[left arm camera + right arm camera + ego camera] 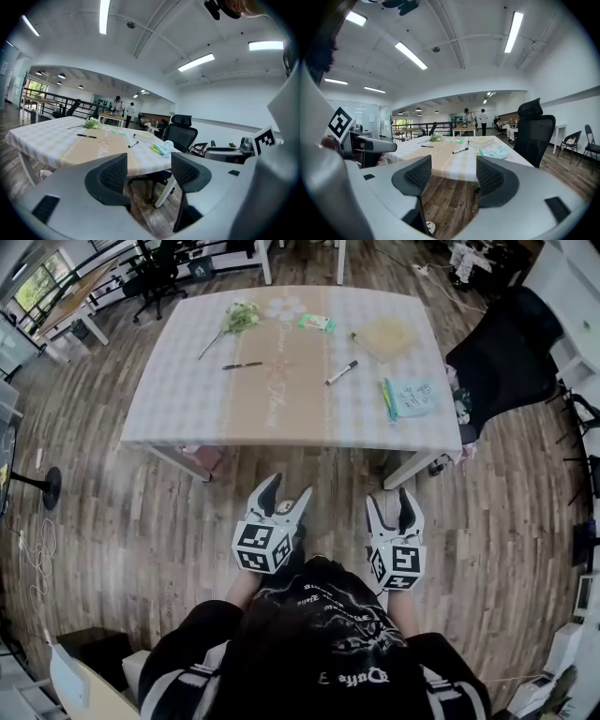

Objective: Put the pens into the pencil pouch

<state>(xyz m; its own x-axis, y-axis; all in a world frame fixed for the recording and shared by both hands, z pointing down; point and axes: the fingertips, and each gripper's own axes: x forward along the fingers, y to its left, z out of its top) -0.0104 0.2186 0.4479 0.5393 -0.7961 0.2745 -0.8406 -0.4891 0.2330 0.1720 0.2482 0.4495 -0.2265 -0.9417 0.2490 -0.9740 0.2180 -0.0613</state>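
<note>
Fingers (110,178) of left gripper (287,491) and right gripper (394,498) stand apart, empty, short of the table (187,390).

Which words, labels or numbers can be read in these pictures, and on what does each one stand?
No text reads clearly.
On the table runner: cursive lettering, too small to read.
On the pencil pouch: printed marks, too small to read.
On the person's black shirt: pale lettering, too distorted to read.
</note>
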